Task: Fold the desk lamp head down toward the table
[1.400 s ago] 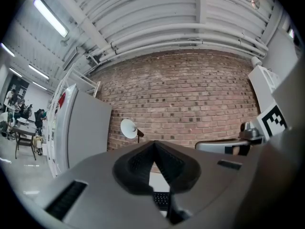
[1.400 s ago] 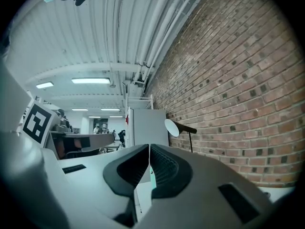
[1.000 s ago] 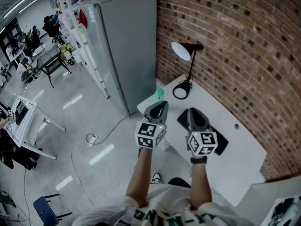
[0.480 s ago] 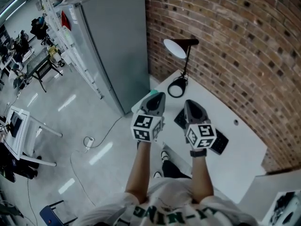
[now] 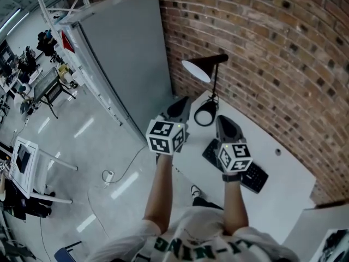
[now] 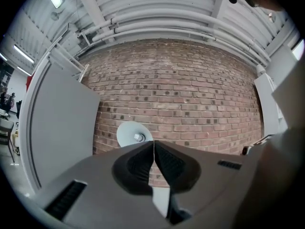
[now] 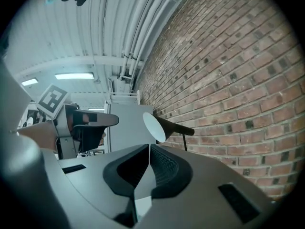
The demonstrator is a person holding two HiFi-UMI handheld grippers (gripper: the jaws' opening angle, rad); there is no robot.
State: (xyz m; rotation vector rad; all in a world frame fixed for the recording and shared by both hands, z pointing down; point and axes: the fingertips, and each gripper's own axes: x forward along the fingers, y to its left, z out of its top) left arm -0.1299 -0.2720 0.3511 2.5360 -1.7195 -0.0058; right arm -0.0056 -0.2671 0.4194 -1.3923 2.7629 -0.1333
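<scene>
One upright black desk lamp (image 5: pixel 197 70), white-faced.

The person wears a white short-sleeved shirt (image 5: pixel 196 238) with green lettering. The left hand-held gripper (image 5: pixel 184 101) and right hand-held gripper (image 5: pixel 221 120) are grey with dark ribbed pads (image 6: pixel 167 164). Each carries a white cube (image 5: pixel 166 137) bearing black square markers.

green shirt lettering (image 5: pixel 184 246), cut off, unreadable
</scene>
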